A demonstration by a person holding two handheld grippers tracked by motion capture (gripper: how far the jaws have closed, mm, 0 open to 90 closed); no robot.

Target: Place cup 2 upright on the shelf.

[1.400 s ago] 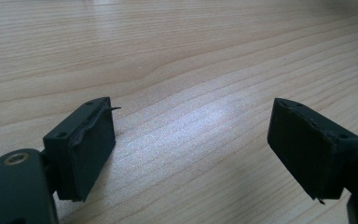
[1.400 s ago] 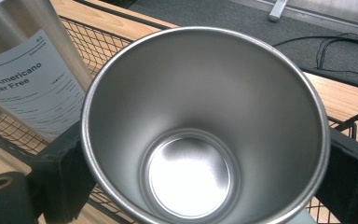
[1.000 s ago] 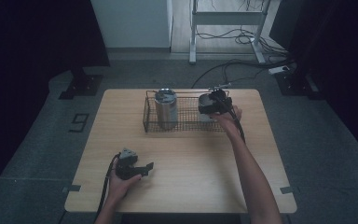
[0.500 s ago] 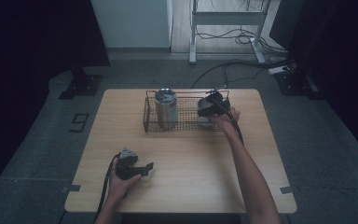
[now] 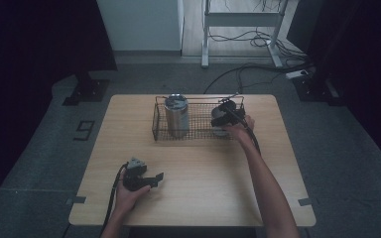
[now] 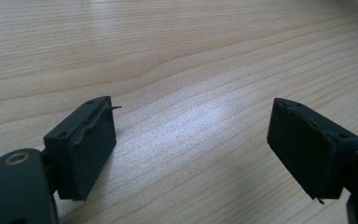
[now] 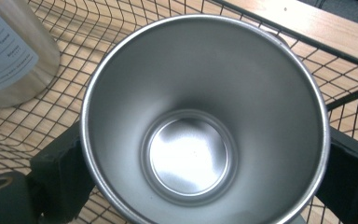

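On the wooden worktop (image 5: 193, 168) stands a wire basket (image 5: 198, 134). The right gripper (image 7: 200, 172) has its fingers (image 7: 56, 172) pinching a steel cup (image 7: 205, 116) from both sides inside the basket, beside a can (image 5: 176, 115). The left gripper (image 6: 191, 154) rests on the worktop, fingers (image 6: 86, 144) spread on nothing.

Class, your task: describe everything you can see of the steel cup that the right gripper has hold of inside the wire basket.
The steel cup is plain brushed metal, round, tapering from a wide rolled rim to a small flat shiny bottom. It is empty and stands upright with its mouth up. It sits at the right end of the black wire basket, apart from the taller metal tumbler. The right gripper has a black jaw against each side of its wall.
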